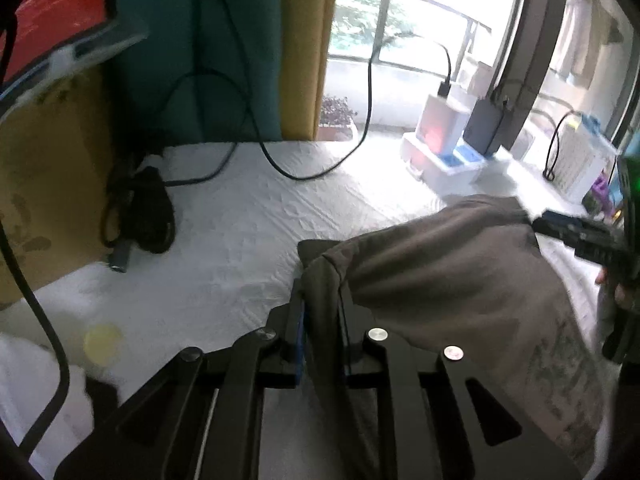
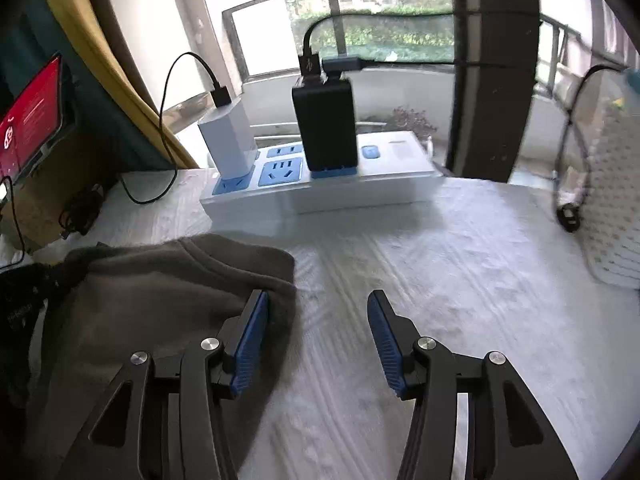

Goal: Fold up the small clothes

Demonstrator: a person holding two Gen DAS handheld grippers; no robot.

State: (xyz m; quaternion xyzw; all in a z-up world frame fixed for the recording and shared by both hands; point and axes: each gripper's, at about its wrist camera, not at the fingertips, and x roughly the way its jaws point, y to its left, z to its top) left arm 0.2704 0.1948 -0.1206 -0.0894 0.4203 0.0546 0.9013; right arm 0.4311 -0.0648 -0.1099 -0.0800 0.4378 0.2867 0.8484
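A grey-brown garment [image 1: 448, 280] with printed lettering lies bunched on the white sheet [image 1: 240, 240]. In the left wrist view my left gripper [image 1: 322, 300] is shut on a fold at the garment's left corner, and the cloth rises between the two fingers and hides the right pad. In the right wrist view the same garment [image 2: 160, 292] lies at the lower left. My right gripper [image 2: 317, 300] stands open over the sheet [image 2: 440, 280]. Its left finger [image 2: 252, 320] rests at the garment's right edge, and the pads press on nothing.
A white power strip [image 2: 360, 188] with a white charger [image 2: 228, 140] and a black adapter [image 2: 324, 124] stands at the back. Black cables [image 1: 140, 216] lie by a cardboard box [image 1: 48, 184]. A red screen [image 2: 32, 120] is at the left, a white patterned object [image 2: 612, 208] at the right.
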